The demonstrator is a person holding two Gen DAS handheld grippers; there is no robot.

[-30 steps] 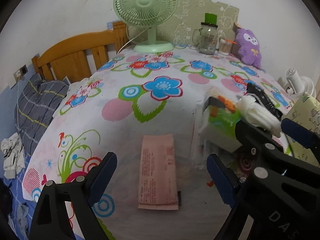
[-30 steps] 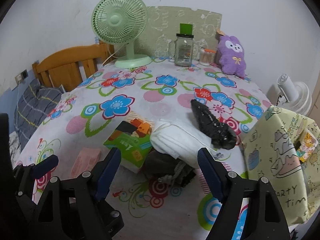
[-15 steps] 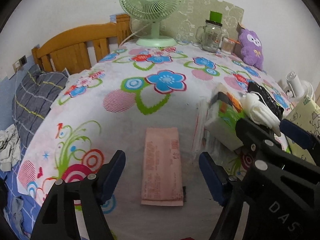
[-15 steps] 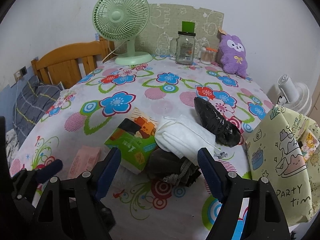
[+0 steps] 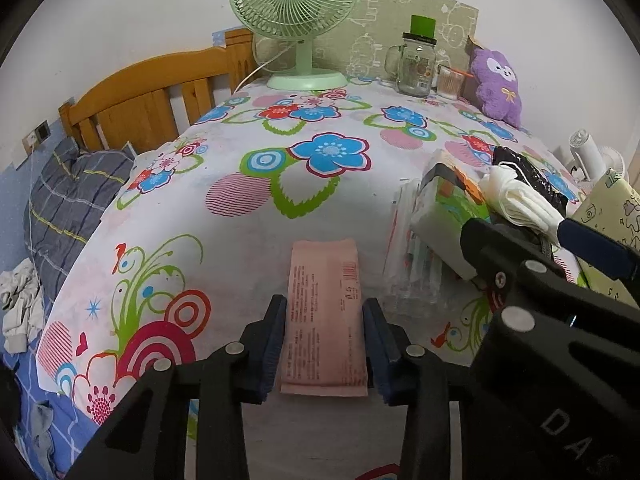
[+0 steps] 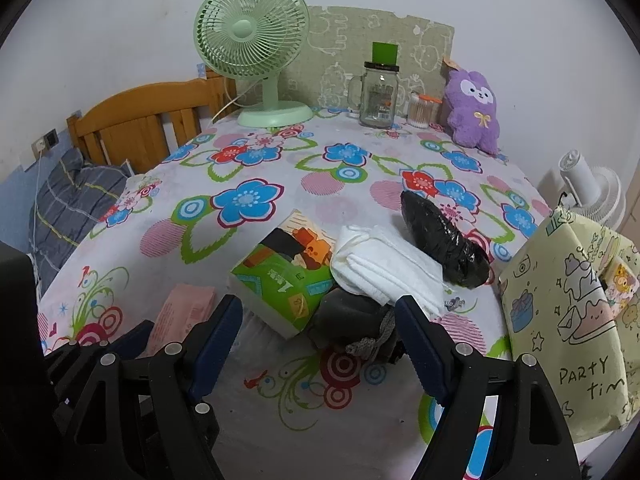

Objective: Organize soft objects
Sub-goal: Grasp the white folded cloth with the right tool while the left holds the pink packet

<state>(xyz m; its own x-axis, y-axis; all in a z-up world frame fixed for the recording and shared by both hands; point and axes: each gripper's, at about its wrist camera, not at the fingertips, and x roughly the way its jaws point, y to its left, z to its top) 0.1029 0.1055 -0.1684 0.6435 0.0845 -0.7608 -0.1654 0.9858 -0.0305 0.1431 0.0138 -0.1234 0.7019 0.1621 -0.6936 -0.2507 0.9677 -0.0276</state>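
Note:
A flat pink packet [image 5: 323,312] lies on the flowered tablecloth [image 5: 320,168] near the front edge. My left gripper [image 5: 323,350] is shut on the packet's near half, one pad against each long side. The packet also shows in the right wrist view [image 6: 182,314]. My right gripper [image 6: 318,330] is open, above a grey cloth bundle [image 6: 352,322]. Beside the bundle lie a green tissue pack [image 6: 286,274], a folded white cloth [image 6: 384,268] and a black wrapped bundle [image 6: 442,234].
A yellow "Party time" bag [image 6: 568,312] stands at the right edge. A green fan [image 6: 256,52], a glass jar [image 6: 378,94] and a purple plush [image 6: 474,110] stand at the back. A wooden bed frame [image 5: 144,92] and a striped pillow [image 5: 68,200] are on the left.
My left gripper has moved forward over the pink packet and closed from wide open onto its sides. My right gripper has stayed open and shifted only slightly.

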